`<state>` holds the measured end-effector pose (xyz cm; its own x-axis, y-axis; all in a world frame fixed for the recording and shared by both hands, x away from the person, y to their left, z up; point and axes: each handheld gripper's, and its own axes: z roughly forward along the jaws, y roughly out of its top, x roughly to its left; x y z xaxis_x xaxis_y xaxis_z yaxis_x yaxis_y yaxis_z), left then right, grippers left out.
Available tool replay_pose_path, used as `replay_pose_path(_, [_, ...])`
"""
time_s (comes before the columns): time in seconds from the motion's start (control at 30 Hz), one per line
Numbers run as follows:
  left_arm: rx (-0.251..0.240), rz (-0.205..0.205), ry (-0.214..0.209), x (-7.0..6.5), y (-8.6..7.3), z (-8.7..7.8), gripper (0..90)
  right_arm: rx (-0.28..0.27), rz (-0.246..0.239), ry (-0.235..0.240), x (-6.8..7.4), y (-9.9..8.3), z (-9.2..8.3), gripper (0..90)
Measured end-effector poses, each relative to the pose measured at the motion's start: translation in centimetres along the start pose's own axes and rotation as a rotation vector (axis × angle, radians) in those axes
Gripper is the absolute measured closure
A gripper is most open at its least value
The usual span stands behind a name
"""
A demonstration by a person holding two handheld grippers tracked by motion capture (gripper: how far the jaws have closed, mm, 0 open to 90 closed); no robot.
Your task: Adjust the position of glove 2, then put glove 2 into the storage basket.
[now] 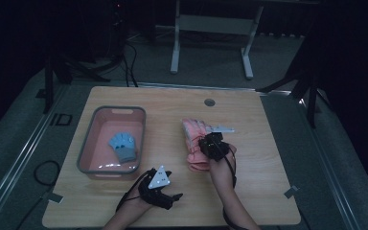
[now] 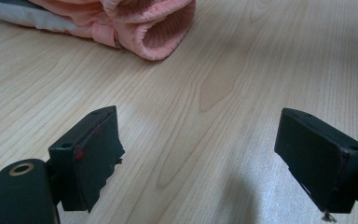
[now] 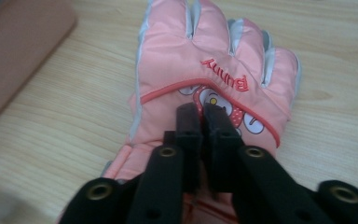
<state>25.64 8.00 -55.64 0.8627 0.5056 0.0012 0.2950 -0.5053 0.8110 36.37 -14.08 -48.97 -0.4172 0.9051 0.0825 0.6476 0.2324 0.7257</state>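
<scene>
Pink glove (image 3: 214,88): we are seeing it lying flat, back side up, at the centre of the right gripper view, fingers pointing to the top of the frame; in the high view it is sitting just right of centre on the table.
Right gripper (image 3: 204,116): we are looking along jaws that are nearly together, with a thin gap between them, tips resting on the glove's back near the printed patch; we judge it is lining up a pinch of fabric, and no fold is showing between the pads yet.
Left gripper (image 1: 175,197): we are finding it at the lower middle of the high view, jaws standing wide apart with bare wood between them, holding nothing; it seems to be waiting clear of the work.
Blue glove (image 1: 123,146): it is lying inside the pink bin (image 1: 87,139) at centre left of the high view, which suggests to us that the pink one is going there too.
Table (image 1: 263,158): pale wood grain is showing, otherwise bare.
Room: dark, with a white frame stand (image 1: 211,28) and cables on grey flooring at the top of the high view.
</scene>
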Motion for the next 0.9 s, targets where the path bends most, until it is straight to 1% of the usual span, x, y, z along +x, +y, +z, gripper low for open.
replay_pose_path(0.03, [-0.001,-0.001,0.0,0.0,0.0,0.0,14.4,-0.005,-0.006,0.006,-0.1,0.1,-0.3,74.7])
replay_pose_path(0.1, [0.003,-0.003,0.004,0.1,0.0,0.0,14.5,-0.016,-0.011,0.035,-0.3,0.3,-0.8,67.3])
replay_pose_path(0.17, [0.003,-0.002,0.008,0.1,0.0,0.0,14.4,-0.033,-0.035,0.051,-0.8,0.6,-1.5,56.7])
replay_pose_path(0.23, [0.0,-0.006,0.007,0.2,0.0,0.0,14.5,-0.056,-0.054,0.078,-1.4,0.8,-2.1,45.8])
replay_pose_path(0.3, [-0.008,-0.019,0.005,0.4,0.1,-0.1,14.4,-0.07,-0.063,0.086,-2.0,1.0,-2.7,34.9])
replay_pose_path(0.37, [-0.007,-0.028,0.005,0.4,0.2,-0.1,14.4,-0.07,-0.065,0.127,-2.7,1.2,-3.2,24.6])
replay_pose_path(0.43, [-0.017,-0.046,0.004,0.3,0.5,-0.1,14.0,-0.081,-0.066,0.143,-3.3,1.3,-3.6,17.4])
replay_pose_path(0.47, [-0.01,-0.056,0.006,0.3,0.7,-0.1,13.3,-0.093,-0.069,0.157,-3.7,1.4,-3.8,14.2])
replay_pose_path(0.5, [-0.012,-0.066,0.015,0.3,1.0,-0.1,13.3,-0.1,-0.076,0.147,-3.9,1.4,-3.9,13.9])
replay_pose_path(0.53, [-0.016,-0.072,0.021,0.3,1.2,-0.2,13.3,-0.098,-0.094,0.134,-4.2,1.3,-3.9,13.4])
replay_pose_path(0.57, [-0.018,-0.079,0.018,0.3,1.5,-0.2,13.3,-0.094,-0.109,0.137,-4.4,1.3,-3.9,13.3])
replay_pose_path(0.63, [-0.012,-0.09,0.018,0.2,2.3,-0.5,13.3,-0.112,-0.133,0.152,-4.9,1.2,-4.0,13.5])
replay_pose_path(0.67, [-0.013,-0.099,0.021,0.1,2.8,-0.7,13.3,-0.123,-0.16,0.147,-5.2,1.1,-4.1,13.3])
replay_pose_path(0.7, [-0.017,-0.102,0.021,0.1,3.1,-0.9,13.3,-0.142,-0.174,0.138,-5.5,0.9,-4.2,13.3])
replay_pose_path(0.73, [-0.025,-0.113,0.018,0.1,3.6,-1.2,13.3,-0.139,-0.177,0.135,-5.7,0.8,-4.3,13.4])
replay_pose_path(0.77, [-0.025,-0.113,0.018,0.1,3.6,-1.2,13.3,-0.139,-0.177,0.135,-5.7,0.8,-4.3,13.4])
replay_pose_path(0.8, [-0.025,-0.113,0.018,0.1,3.6,-1.2,13.3,-0.128,-0.179,0.147,-6.0,0.7,-4.4,13.4])
replay_pose_path(0.83, [-0.041,-0.127,0.015,0.3,5.4,-1.9,13.3,-0.109,-0.167,0.165,-6.6,0.5,-4.7,13.1])
replay_pose_path(0.9, [-0.048,-0.132,0.029,0.6,6.6,-2.2,13.4,-0.079,-0.146,0.175,-7.1,0.3,-5.0,13.2])
